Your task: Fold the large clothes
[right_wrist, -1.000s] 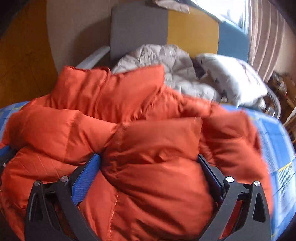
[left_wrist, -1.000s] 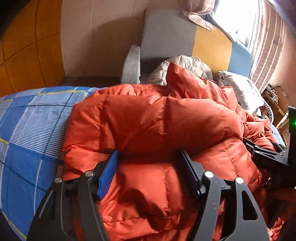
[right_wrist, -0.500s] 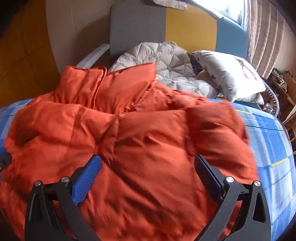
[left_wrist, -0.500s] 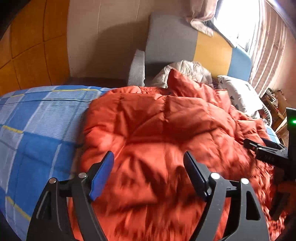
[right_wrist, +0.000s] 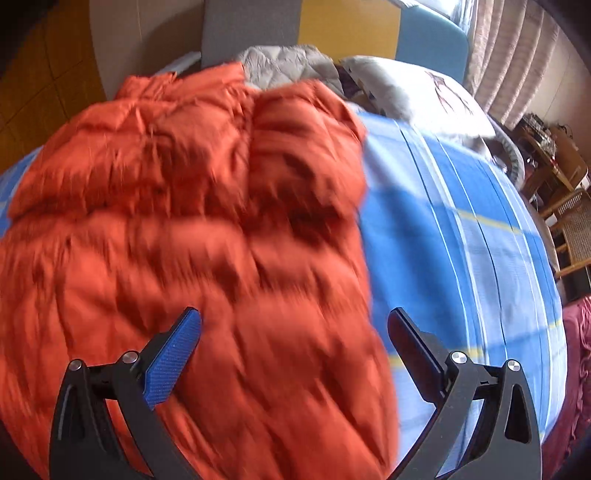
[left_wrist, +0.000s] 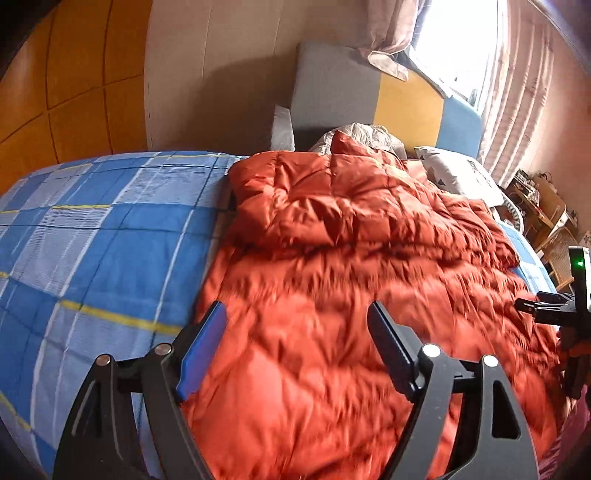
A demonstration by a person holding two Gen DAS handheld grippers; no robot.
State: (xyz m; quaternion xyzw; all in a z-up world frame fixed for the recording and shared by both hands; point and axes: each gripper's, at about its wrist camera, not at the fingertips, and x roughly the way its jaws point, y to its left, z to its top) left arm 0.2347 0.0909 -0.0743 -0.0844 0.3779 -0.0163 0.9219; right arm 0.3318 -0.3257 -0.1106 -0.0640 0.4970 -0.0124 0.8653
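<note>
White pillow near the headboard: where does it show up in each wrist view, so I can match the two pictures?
Left wrist view: the white pillow sits upper right, beyond the far edge of the orange down jacket.
Right wrist view: the pillow sits upper centre-right, beyond the jacket, at the head of the blue checked bedsheet.
Shared landmark: the yellow headboard panel behind it.

Black hand-held gripper (left_wrist: pixel 297 325), blue pad
</note>
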